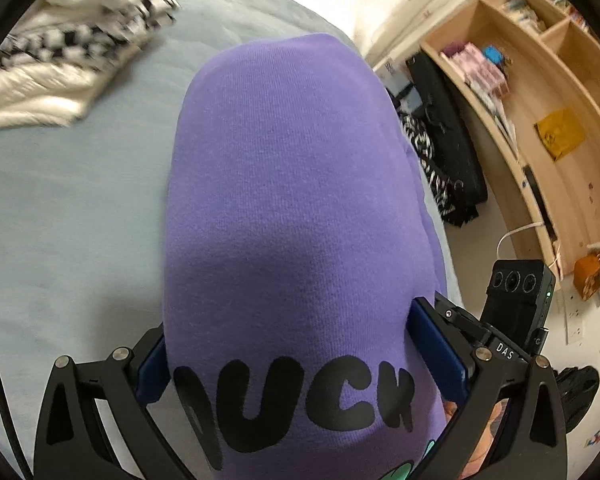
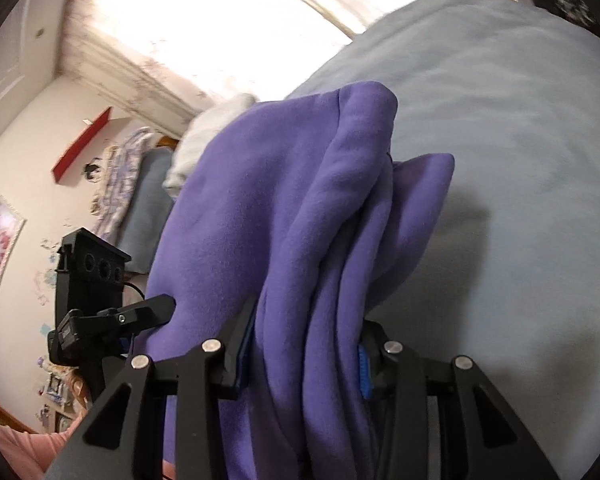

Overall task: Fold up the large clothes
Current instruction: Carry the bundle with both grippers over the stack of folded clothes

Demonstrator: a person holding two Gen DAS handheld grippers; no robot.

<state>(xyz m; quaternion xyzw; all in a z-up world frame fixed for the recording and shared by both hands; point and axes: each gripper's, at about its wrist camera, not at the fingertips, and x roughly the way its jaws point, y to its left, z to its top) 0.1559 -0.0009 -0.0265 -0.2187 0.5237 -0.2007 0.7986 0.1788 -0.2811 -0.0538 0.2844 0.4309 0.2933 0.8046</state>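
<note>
1. We see the left gripper at the bottom of the left wrist view, its blue-padded fingers clamped on the purple sweatshirt, which fills the centre between them.
2. The right gripper has its fingers pinched together on bunched folds of the same sweatshirt.
3. The garment hangs over the pale blue bed.
4. A white and checkered garment lies upper left on the bed.

Bare blue bed lay open left of my left tool; white and checkered clothes blocked the far corner. The purple sweatshirt filled my front. The shelf unit crowded the right.
</note>
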